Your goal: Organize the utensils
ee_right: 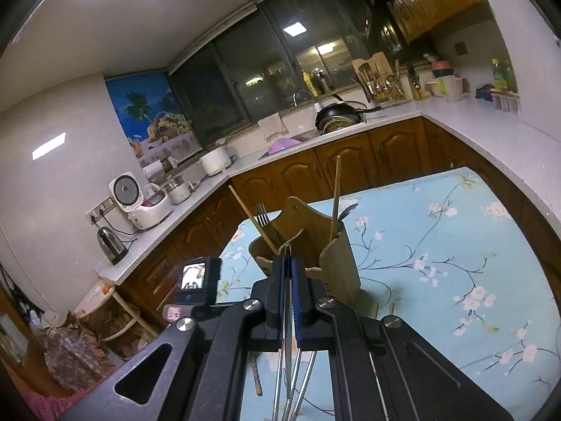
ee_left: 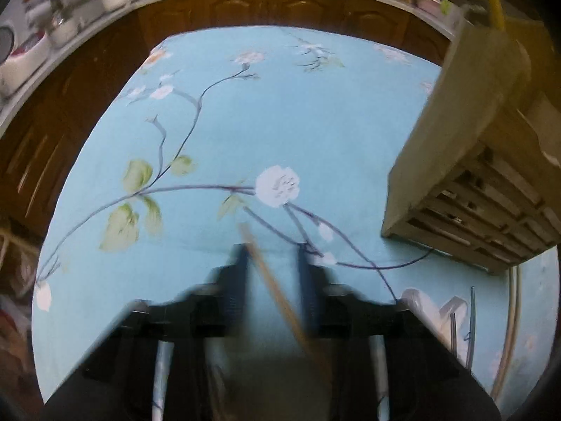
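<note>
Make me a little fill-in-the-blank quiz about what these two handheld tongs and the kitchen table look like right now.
1. The tablecloth is light ____ with a flower pattern.
2. The right tongs are pinched shut on a thin ____ utensil.
3. The utensil holder is made of ____.
4. A wooden chopstick lies slantwise between the fingers of the left tongs, which stand ____.

Missing words: blue; metal; wood; open
</note>
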`<state>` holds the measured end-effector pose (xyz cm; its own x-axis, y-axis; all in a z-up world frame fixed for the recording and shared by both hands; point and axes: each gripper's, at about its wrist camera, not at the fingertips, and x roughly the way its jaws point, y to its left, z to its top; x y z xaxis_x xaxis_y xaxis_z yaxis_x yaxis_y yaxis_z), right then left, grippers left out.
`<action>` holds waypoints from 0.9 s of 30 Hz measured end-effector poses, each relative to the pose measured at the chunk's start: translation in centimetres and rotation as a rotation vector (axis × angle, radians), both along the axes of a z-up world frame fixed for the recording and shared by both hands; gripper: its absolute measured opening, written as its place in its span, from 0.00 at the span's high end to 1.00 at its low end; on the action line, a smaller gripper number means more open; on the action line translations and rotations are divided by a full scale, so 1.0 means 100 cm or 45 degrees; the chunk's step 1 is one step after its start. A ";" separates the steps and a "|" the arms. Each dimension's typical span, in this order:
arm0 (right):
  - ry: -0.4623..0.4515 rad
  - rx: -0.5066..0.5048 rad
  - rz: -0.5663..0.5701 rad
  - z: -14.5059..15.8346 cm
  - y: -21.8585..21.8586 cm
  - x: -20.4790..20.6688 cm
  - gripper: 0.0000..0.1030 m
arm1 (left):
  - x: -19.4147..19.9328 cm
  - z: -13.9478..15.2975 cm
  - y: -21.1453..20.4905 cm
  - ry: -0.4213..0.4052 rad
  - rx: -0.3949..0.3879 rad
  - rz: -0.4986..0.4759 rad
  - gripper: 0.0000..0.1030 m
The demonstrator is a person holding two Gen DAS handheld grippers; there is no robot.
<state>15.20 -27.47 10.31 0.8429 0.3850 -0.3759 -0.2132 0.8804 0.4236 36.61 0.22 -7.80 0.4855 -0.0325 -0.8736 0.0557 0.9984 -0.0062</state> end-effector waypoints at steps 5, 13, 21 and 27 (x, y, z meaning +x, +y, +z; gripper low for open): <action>0.000 0.013 -0.007 0.000 -0.004 -0.002 0.96 | -0.019 0.019 0.003 -0.044 -0.148 -0.020 0.96; -0.017 0.012 -0.013 0.004 -0.004 -0.004 0.96 | -0.090 0.092 0.008 -0.264 -0.367 -0.096 0.96; -0.047 0.009 -0.004 0.013 0.002 -0.010 0.96 | -0.130 0.149 0.018 -0.417 -0.440 -0.151 0.96; -0.068 0.000 -0.004 0.020 0.006 -0.012 0.96 | -0.141 0.173 0.028 -0.493 -0.459 -0.158 0.96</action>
